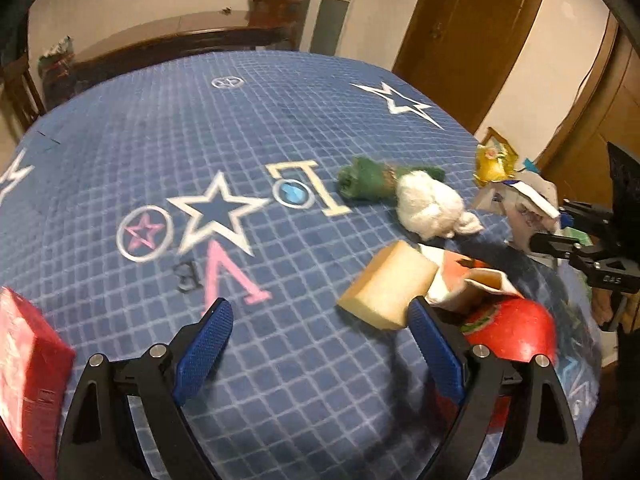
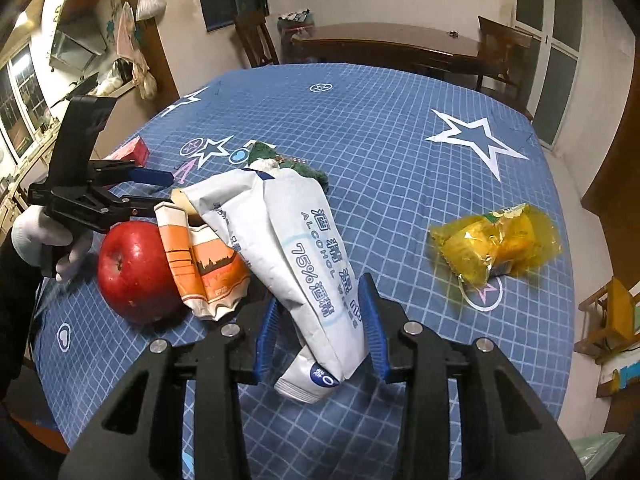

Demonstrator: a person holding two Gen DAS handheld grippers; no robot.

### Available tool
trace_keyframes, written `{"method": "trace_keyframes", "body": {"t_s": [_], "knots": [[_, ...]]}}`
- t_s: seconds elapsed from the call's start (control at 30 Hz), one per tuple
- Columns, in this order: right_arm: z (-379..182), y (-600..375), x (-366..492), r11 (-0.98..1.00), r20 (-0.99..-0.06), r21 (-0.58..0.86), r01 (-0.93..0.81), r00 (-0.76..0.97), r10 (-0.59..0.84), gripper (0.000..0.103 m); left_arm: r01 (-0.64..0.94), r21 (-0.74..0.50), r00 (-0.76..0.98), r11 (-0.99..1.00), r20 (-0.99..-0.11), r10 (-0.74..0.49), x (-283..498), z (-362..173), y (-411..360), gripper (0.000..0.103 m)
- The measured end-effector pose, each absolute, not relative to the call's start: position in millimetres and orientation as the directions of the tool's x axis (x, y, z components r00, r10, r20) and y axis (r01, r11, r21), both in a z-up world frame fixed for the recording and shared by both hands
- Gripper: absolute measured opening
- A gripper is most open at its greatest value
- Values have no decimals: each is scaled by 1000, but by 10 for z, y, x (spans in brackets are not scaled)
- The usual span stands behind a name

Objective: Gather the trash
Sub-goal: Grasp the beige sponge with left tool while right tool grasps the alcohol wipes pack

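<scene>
Pinching the white alcohol-wipe packet (image 2: 304, 256) between its blue pads, the right gripper (image 2: 320, 332) is partly closed on it. The left gripper (image 1: 320, 344) hangs wide open and empty; the tan sponge block (image 1: 388, 292) sits just ahead of its right finger. Little looks collected: the yellow crinkled wrapper (image 2: 496, 240), torn orange paper cup (image 2: 204, 256) and white tissue wad (image 1: 432, 204) lie loose. No bin is visible.
</scene>
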State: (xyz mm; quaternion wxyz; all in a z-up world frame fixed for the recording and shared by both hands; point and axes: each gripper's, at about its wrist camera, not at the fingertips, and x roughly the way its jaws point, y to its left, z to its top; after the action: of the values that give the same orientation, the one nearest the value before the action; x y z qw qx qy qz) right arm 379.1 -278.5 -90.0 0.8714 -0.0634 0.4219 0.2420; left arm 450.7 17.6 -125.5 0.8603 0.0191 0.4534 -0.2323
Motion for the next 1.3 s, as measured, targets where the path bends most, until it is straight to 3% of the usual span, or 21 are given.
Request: {"method": "trace_keyframes", "body": {"t_s": [0.03, 0.13, 0.2, 0.33, 0.5, 0.63, 1.03, 1.1, 1.23, 1.3], "knots": [[-901, -2782, 3793, 876, -765, 93, -474, 529, 367, 37, 397, -168, 500, 902, -785, -366, 4522, -1237, 199, 89], [-938, -2779, 3795, 877, -765, 87, -472, 532, 363, 39, 229, -26, 593, 973, -789, -160, 4633, -1225, 320, 86], [-936, -2782, 3801, 880, -760, 91, -465, 538, 363, 40, 239, -121, 593, 964, -767, -243, 4618, -1175, 395, 86], [-935, -2789, 3777, 877, -758, 92, -471, 537, 369, 40, 417, -154, 561, 896, -732, -387, 4398, -1040, 256, 86], [-935, -2801, 3763, 871, -757, 100, -480, 532, 380, 41, 502, -133, 495, 854, -767, -410, 4269, -1130, 219, 86], [-953, -2772, 3759, 868, -760, 98, -487, 527, 381, 42, 543, -168, 440, 823, -777, -449, 4319, -1231, 169, 76], [-987, -2600, 3823, 851, -791, 17, -525, 514, 332, 49, 626, -180, 388, 759, -772, -504, 4623, -1279, -79, 73], [-1017, -2554, 3840, 845, -800, -4, -534, 510, 318, 50, 635, -187, 381, 750, -768, -515, 4653, -1281, -122, 69], [-1082, -2480, 3869, 842, -802, -21, -538, 512, 307, 50, 663, -216, 356, 717, -751, -556, 4608, -1288, -162, 44], [-1114, -2467, 3863, 848, -798, -25, -530, 521, 302, 42, 664, -211, 364, 717, -747, -556, 4610, -1311, -234, 40]]}}
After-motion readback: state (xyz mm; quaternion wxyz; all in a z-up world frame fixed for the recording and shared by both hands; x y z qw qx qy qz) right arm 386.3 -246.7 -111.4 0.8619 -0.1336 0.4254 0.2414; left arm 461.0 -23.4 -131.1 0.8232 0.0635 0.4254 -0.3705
